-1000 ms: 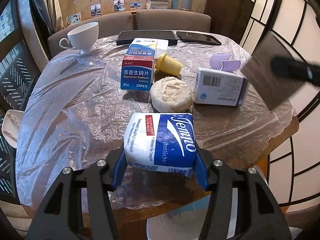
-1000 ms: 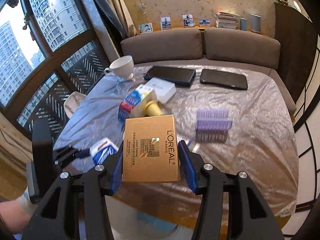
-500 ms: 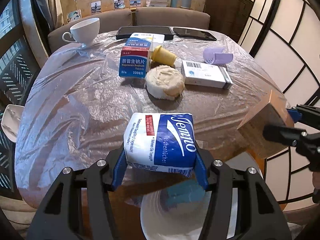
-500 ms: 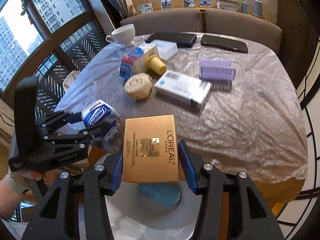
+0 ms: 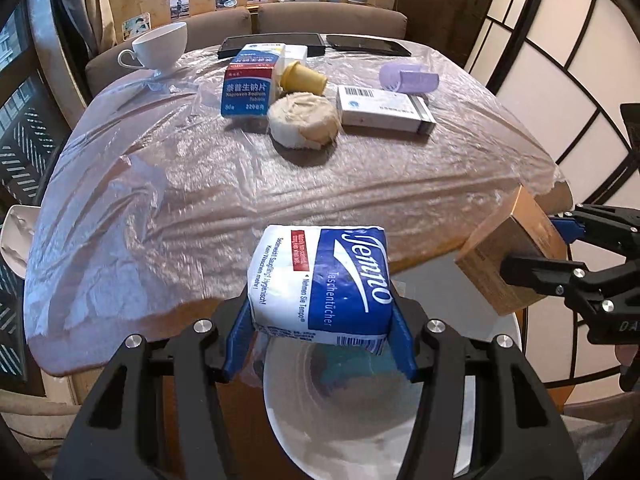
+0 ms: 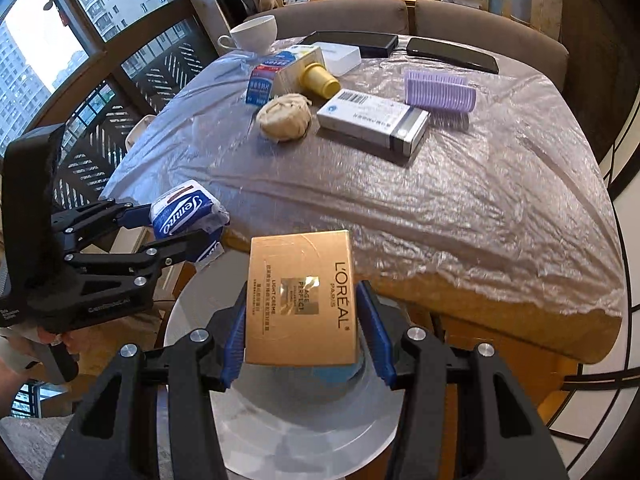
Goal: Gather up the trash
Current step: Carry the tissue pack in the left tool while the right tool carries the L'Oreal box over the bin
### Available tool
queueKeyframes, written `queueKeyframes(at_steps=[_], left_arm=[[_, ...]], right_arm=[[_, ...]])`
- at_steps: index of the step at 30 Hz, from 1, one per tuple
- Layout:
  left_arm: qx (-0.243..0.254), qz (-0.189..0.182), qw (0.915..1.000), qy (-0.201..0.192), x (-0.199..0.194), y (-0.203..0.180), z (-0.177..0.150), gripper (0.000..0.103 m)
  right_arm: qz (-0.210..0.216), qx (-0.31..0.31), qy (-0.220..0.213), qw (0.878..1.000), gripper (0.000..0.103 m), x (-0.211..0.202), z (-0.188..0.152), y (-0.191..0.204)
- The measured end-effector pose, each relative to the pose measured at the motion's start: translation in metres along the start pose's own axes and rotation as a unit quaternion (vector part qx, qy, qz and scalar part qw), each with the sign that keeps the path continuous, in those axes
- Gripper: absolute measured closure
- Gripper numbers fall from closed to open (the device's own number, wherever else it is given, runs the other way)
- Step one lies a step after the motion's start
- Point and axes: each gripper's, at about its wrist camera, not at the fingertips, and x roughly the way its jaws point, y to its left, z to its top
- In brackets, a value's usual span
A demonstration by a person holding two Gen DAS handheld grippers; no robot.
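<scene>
My left gripper point(image 5: 320, 344) is shut on a blue and white Tempo tissue pack point(image 5: 320, 280) and holds it above the open white trash bin point(image 5: 344, 420) by the table's near edge. My right gripper point(image 6: 302, 344) is shut on a gold L'Oreal box point(image 6: 300, 300), also over the bin point(image 6: 304, 432). Each gripper shows in the other's view: the right one with the box point(image 5: 508, 260), the left one with the pack point(image 6: 184, 210). Something blue lies inside the bin.
On the plastic-covered table point(image 5: 200, 184) lie a blue medicine box point(image 5: 248, 88), a yellow cup point(image 5: 302, 78), a round beige wad point(image 5: 302, 122), a white box point(image 5: 384, 110), a purple roller point(image 5: 408, 78), a white teacup point(image 5: 160, 46) and two dark tablets.
Both grippers have drawn back from the table and lowered, each with its item held. They now hang over the trash bin, which has come into view below.
</scene>
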Motion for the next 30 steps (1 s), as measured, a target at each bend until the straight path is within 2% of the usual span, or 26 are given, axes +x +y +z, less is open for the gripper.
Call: queueKeyframes(at_steps=[15,30], left_arm=[[0.018,-0.017,0.9996,0.014,-0.010,-0.015,-0.028,0.046],[0.037,-0.017,0.9979,0.051,0.011,-0.027,-0.052,0.046]], right_arm=[[0.003,0.002,0.014,1.000,0.053,-0.003,-0.024,0.002],[-0.006,0.000,0.057,0.998,0.053,0.018,-0.050,-0.004]])
